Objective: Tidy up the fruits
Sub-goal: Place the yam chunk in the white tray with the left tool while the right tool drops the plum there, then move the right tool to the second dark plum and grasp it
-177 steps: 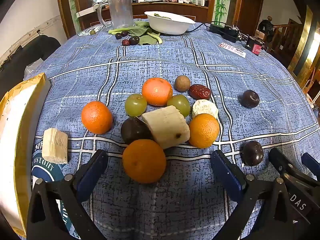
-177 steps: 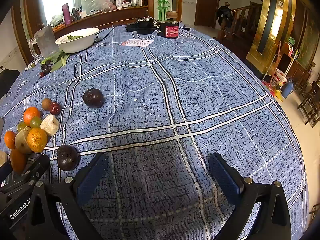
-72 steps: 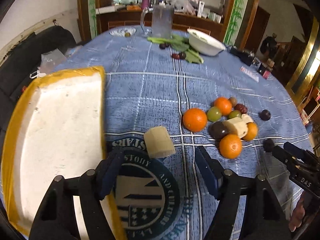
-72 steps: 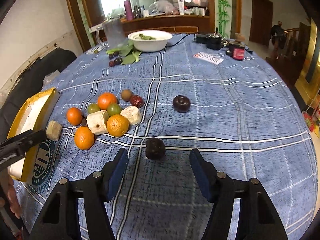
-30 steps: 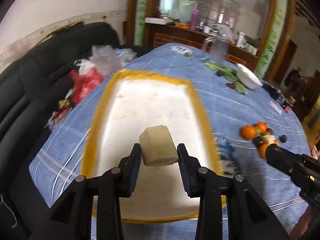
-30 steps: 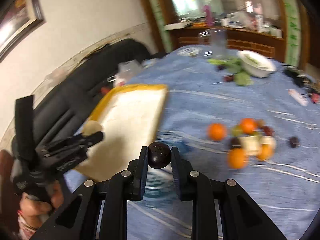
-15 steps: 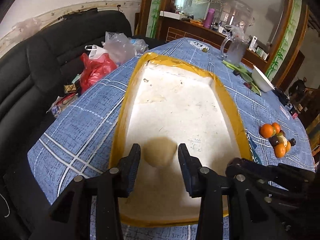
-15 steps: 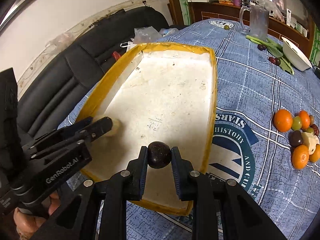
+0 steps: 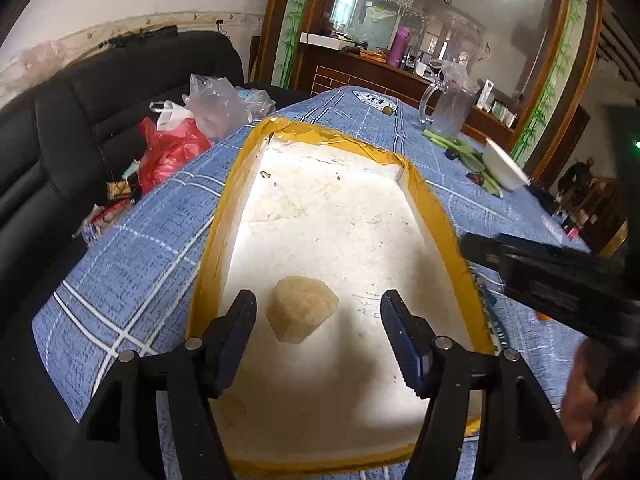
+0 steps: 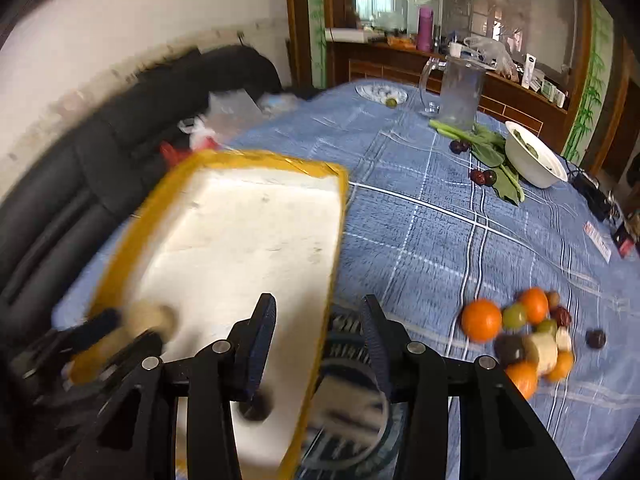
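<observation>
Worktop [image 10: 420,220] under blue plaid cloth, black sofa [image 9: 60,128] past its far-left edge. Yellow-rimmed white tray [image 9: 236,184] sits at the worktop's left edge, long side running along it. Clear jug [image 10: 460,92] and white bowl [image 10: 534,160] stand near the far edge, greens [image 10: 488,148] between them. Fruit pile [image 10: 524,332] of oranges, grapes and pale chunks lies toward the right side of the worktop, well apart from the tray, one dark fruit just beside it.

Left tongs [image 9: 318,322] hang over the tray's near end, jaws opening, pads clear of the pale chunk [image 9: 301,309], which lies on the tray floor between them. Right tongs [image 10: 320,336] sit over the tray's right rim, jaws opening, nothing between the pads; view is motion-blurred. Dark round fruit [image 10: 256,404] lies on the tray floor near its right rim, partly hidden behind the right tongs' left finger.
</observation>
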`<state>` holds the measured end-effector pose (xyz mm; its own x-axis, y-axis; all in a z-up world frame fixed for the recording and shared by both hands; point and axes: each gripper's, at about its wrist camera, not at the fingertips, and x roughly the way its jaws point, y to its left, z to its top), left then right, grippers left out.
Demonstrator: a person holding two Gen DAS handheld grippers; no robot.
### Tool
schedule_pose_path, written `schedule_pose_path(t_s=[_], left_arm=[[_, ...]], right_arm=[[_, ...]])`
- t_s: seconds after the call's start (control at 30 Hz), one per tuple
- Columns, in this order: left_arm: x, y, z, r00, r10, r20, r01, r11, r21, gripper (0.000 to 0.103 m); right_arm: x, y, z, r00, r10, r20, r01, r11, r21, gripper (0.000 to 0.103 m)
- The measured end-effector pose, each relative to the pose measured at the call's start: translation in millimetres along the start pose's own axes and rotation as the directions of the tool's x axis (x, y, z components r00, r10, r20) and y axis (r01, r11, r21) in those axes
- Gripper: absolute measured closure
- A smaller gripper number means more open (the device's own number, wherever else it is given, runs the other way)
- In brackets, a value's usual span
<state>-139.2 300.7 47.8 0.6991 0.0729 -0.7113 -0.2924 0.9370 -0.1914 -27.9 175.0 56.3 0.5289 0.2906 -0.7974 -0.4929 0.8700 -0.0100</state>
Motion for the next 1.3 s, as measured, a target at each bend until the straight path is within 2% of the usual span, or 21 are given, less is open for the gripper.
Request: schedule_pose_path(t_s=[0.07, 0.1, 0.13, 0.2, 0.33, 0.53, 0.67, 0.77, 0.8, 0.83, 0.87, 0.9, 0.93, 0.97, 1.0, 1.03, 1.1, 1.2, 1.23, 1.3], left_arm=[[5.0, -4.6, 2.0, 1.000, 0.024, 0.013, -0.024, 1.000, 0.018, 0.035], [7.9, -6.1, 3.5, 0.999, 0.034, 0.019, -0.034, 0.999, 0.024, 0.034], [9.6, -6.4, 4.3, 0.999, 0.043, 0.022, -0.043, 0.999, 0.026, 0.033], [13.5, -7.5, 7.2, 0.998, 0.057, 0.027, -0.058, 0.998, 0.027, 0.032], [24.4, -11.9, 14.9, 0.996, 0.079, 0.031, -0.080, 0.996, 0.050, 0.028], [38.7, -20.5, 20.2, 0.997, 0.073, 0.020, -0.074, 0.993, 0.089, 0.028], [30.6, -17.5, 19.2, 0.999, 0.050, 0.006, -0.050, 0.997, 0.061, 0.028], [11.8, -11.9, 21.2, 0.999, 0.030, 0.026, -0.030, 0.999, 0.012, 0.028], [5.7, -10.7, 22.0, 0.999, 0.040, 0.036, -0.040, 0.999, -0.006, 0.028], [-1.6, -9.8, 22.9, 0.998, 0.039, 0.052, -0.038, 0.999, -0.028, 0.028], [-8.9, -8.5, 23.2, 0.997, 0.025, 0.073, -0.021, 0.999, -0.050, 0.028], [-16.0, -9.1, 23.6, 0.995, 0.007, 0.097, 0.000, 0.997, -0.071, 0.028], [-24.2, -11.7, 23.7, 0.993, -0.009, 0.122, 0.019, 0.996, -0.083, 0.028], [-29.9, -15.4, 23.9, 0.990, -0.021, 0.139, 0.032, 0.996, -0.079, 0.028], [-35.9, -20.6, 23.6, 0.987, -0.034, 0.154, 0.044, 0.997, -0.065, 0.028], [-42.6, -29.2, 23.0, 0.985, -0.040, 0.166, 0.047, 0.998, -0.040, 0.028], [-52.1, -45.7, 20.3, 0.984, -0.039, 0.172, 0.039, 0.999, 0.006, 0.028], [-62.1, -68.7, 14.6, 0.986, -0.084, 0.142, 0.078, 0.996, 0.045, 0.028], [-64.2, -75.7, 11.3, 0.986, -0.104, 0.131, 0.098, 0.994, 0.050, 0.028], [-67.6, -86.9, 6.6, 0.986, -0.111, 0.127, 0.103, 0.993, 0.063, 0.028]], right_arm=[[24.2, -1.5, 6.4, 0.999, 0.022, -0.048, -0.021, 1.000, 0.009, 0.058], [31.0, -3.1, 7.5, 0.998, 0.032, -0.062, -0.031, 0.999, 0.019, 0.072], [39.2, -5.2, 8.3, 0.996, 0.037, -0.086, -0.034, 0.999, 0.035, 0.083], [50.3, -13.7, 7.7, 0.992, 0.058, -0.115, -0.048, 0.995, 0.089, 0.091], [52.3, -23.4, -1.8, 0.987, 0.092, -0.134, -0.073, 0.987, 0.140, 0.094], [38.4, -39.0, -20.9, 0.990, 0.077, -0.119, -0.055, 0.982, 0.178, 0.092], [24.8, -54.5, -24.9, 0.985, 0.161, -0.070, -0.137, 0.955, 0.261, 0.084], [0.0, -65.4, -26.5, 0.989, 0.145, 0.023, -0.145, 0.946, 0.291, 0.083], [-9.8, -69.7, -27.3, 0.988, 0.143, 0.063, -0.156, 0.943, 0.293, 0.078], [-9.8, -69.7, -27.3, 0.988, 0.143, 0.063, -0.156, 0.943, 0.293, 0.072], [-32.5, -80.0, -31.7, 0.977, 0.131, 0.166, -0.176, 0.939, 0.296, 0.052], [-44.6, -85.4, -35.3, 0.967, 0.118, 0.225, -0.184, 0.937, 0.298, 0.023], [-56.3, -89.1, -40.4, 0.955, 0.104, 0.279, -0.189, 0.935, 0.299, 0.012], [-69.4, -95.1, -48.6, 0.933, 0.105, 0.345, -0.213, 0.933, 0.290, 0.004], [-72.1, -98.8, -50.3, 0.925, 0.117, 0.361, -0.228, 0.931, 0.284, 0.004], [-73.1, -103.7, -53.4, 0.925, 0.135, 0.354, -0.244, 0.928, 0.282, 0.004], [-68.2, -111.5, -62.5, 0.940, 0.180, 0.288, -0.265, 0.920, 0.288, 0.004], [-53.3, -119.1, -77.9, 0.957, 0.262, 0.123, -0.287, 0.917, 0.276, 0.007], [-53.3, -121.0, -85.2, 0.963, 0.252, 0.097, -0.270, 0.922, 0.278, 0.009], [-61.1, -122.8, -101.5, 0.983, 0.175, 0.055, -0.183, 0.950, 0.255, 0.010]])
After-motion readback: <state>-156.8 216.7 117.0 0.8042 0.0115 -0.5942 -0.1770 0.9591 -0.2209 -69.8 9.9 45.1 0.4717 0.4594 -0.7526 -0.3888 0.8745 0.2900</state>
